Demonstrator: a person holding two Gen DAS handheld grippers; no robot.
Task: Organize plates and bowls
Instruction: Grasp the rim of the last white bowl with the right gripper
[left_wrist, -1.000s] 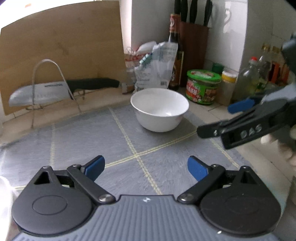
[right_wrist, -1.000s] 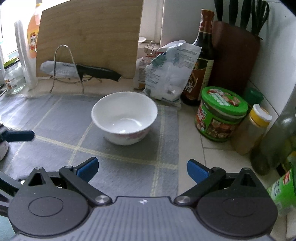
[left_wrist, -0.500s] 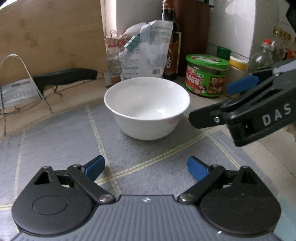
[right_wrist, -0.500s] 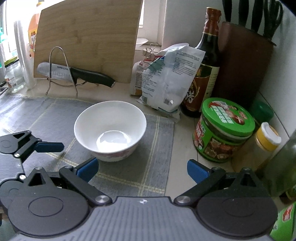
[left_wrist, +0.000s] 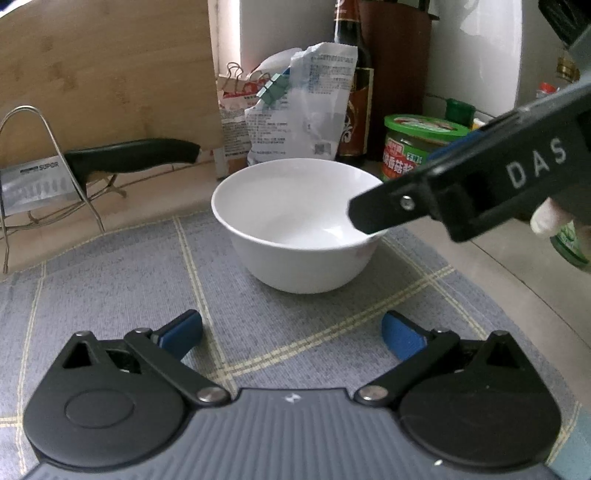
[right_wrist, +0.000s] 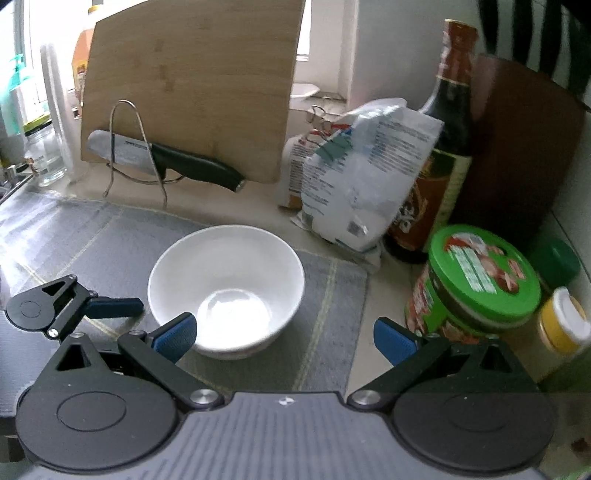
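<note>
white bowl (left_wrist: 299, 225) upright on grey mat (left_wrist: 110, 280). left gripper (left_wrist: 291, 334) opening, nothing between its jaws, short of bowl. right gripper (right_wrist: 282, 334) spread wide, empty, one pad (right_wrist: 173, 338) at the rim.

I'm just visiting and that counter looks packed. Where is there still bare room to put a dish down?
The grey mat is free left of the white bowl, up to the knife stand. More mat lies bare in front of the bowl. It is crowded right of the bowl: white bag, dark bottle, green-lidded tub, yellow-capped jar.
</note>
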